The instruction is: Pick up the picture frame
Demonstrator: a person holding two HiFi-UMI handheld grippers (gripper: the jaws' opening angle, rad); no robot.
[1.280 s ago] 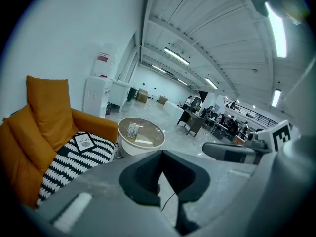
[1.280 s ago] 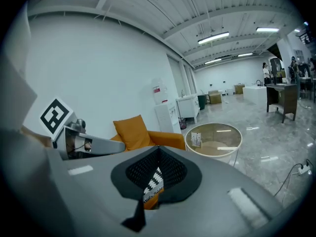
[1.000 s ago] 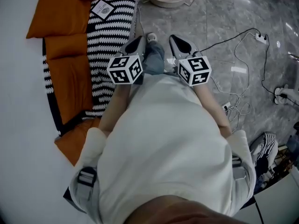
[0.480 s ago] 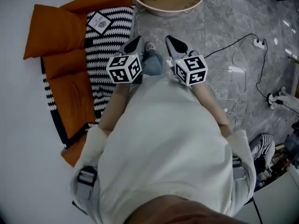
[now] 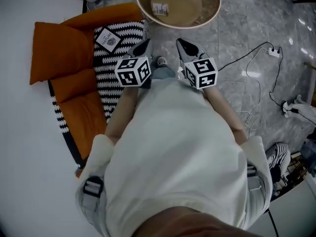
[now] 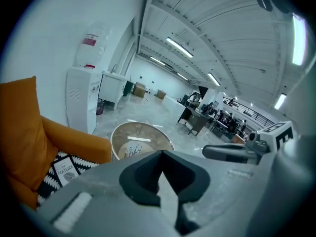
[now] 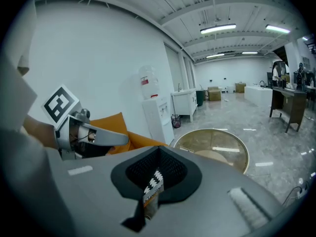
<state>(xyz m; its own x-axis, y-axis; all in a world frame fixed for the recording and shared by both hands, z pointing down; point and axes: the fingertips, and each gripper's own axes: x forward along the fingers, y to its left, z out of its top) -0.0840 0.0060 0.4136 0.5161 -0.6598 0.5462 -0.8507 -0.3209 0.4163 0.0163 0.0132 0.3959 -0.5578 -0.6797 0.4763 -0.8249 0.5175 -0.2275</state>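
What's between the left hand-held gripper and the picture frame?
Head view: only black-and-white zigzag fabric, on which the white square picture frame lies, separates it from the left hand-held gripper.

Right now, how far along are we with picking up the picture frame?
Done: nothing yet. The small white-faced picture frame lies on the black-and-white zigzag mat beside the orange cushions, untouched. In hand: nothing; the left hand-held gripper and right hand-held gripper are both shut and empty, held short of the frame. Left: reach it, open, grip, lift.
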